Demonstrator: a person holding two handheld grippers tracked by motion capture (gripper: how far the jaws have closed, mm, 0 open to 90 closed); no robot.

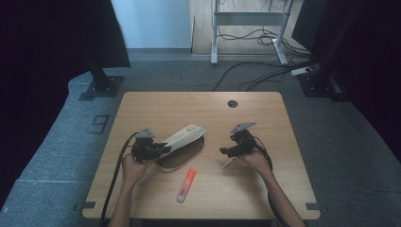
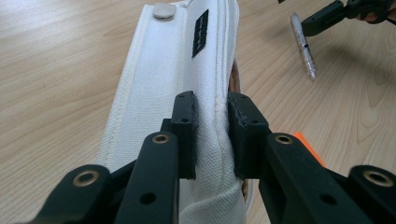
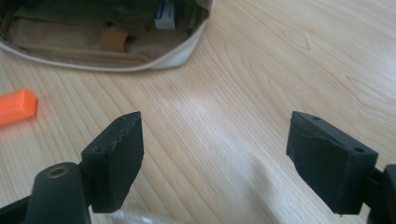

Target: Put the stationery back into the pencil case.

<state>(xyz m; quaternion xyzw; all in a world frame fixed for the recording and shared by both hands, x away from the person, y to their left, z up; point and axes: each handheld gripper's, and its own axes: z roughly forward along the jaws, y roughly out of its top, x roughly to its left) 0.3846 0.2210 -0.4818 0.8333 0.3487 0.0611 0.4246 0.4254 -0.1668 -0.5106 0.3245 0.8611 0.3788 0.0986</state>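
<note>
A cream fabric pencil case [image 1: 182, 158] lies open at the table's middle, its brown inside facing up. My left gripper [image 1: 163, 149] is shut on the case's white flap [image 1: 185, 134] and holds it lifted. In the left gripper view the pads [image 2: 186, 126] pinch the flap's [image 2: 159, 74] seam. My right gripper [image 1: 224, 151] stands open to the right of the case, above a slim clear pen [image 1: 229, 162] on the wood. Nothing lies between its pads [image 3: 116, 154], and bare table shows in the gap. An orange highlighter [image 1: 186, 185] rests in front of the case.
The wooden table [image 1: 265, 189] has a cable hole [image 1: 232, 103] near its far edge. Inside the case [image 3: 177, 58] I see brown pockets and a small blue-white item [image 3: 164, 16]. The highlighter's end [image 3: 16, 106] lies left of my right gripper. Cables trail off the near edge.
</note>
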